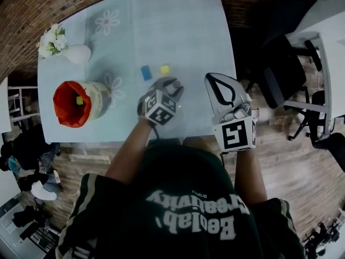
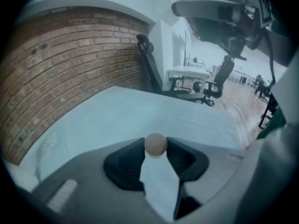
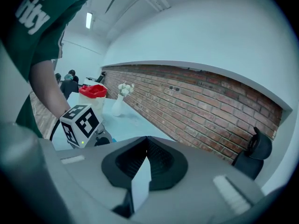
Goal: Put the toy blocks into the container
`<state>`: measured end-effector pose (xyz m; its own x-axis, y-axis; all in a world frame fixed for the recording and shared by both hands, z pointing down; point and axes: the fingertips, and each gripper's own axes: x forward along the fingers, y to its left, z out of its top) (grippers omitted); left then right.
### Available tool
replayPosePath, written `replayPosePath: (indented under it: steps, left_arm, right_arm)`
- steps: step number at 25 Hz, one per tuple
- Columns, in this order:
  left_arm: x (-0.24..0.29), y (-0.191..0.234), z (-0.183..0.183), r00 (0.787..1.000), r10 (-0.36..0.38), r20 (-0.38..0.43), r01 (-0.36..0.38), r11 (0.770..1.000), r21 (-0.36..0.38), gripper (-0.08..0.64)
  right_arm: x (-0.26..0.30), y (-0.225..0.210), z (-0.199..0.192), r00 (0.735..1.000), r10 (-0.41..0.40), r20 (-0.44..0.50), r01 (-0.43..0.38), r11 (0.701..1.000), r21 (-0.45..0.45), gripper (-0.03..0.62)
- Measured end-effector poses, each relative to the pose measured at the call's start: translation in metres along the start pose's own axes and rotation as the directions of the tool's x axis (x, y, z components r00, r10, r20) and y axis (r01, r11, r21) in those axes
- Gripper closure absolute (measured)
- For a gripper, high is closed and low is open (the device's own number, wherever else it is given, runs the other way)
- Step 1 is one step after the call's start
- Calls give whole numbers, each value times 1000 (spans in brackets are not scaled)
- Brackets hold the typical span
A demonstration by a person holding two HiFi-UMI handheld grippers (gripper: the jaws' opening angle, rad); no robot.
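Note:
A small round tan wooden block (image 2: 155,145) sits pinched between the tips of my left gripper (image 2: 156,149), which is shut on it and lifted over the pale table. In the head view my left gripper (image 1: 173,86) hovers just right of a blue block (image 1: 146,72) and a yellow block (image 1: 165,69) lying on the table. The container (image 1: 63,92), a cream tub with a red lining, stands at the left with a yellow-green block (image 1: 79,100) inside. My right gripper (image 1: 220,87) is shut and empty, to the right of the left one; its tips (image 3: 145,139) meet.
A white vase with flowers (image 1: 74,53) stands behind the container near the table's far left corner. The table's near edge (image 1: 108,140) runs just under my arms. Black office chairs (image 1: 280,74) and a desk stand to the right, off the table.

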<state>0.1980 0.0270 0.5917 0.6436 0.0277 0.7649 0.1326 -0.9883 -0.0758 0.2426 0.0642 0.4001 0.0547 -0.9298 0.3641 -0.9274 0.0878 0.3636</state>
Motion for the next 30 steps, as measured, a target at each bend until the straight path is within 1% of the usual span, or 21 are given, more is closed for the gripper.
replayPosePath:
  steps: [4,9,14,20,22,30]
  left_arm:
    - [-37,9,26,994,82,74,-81,997,-17,416]
    - [-91,16,55,974,161,162,-156,987,-40,416]
    - [-145,18,81,937,244,250,-238,970,-54,416]
    - [-196,18,91,887,337,317,-337,940,-57,416]
    - [-207,17,93,872,356,336,-360,932,-53,416]
    - [-220,18,94,861,374,345,-383,923,-46,416]
  right_arm:
    - [-1,-1,18,999,20,50,-19,1000,-15,586]
    - [-1,9,45,992,61,112,-54,997,-63,586]
    - [-2,22,67,981,109,162,-91,990,-111,586]
    - [0,38,87,966,159,203,-131,981,-144,586]
    - [1,42,92,962,173,211,-142,978,-155,586]
    - [8,51,101,954,205,220,-168,970,-174,586]
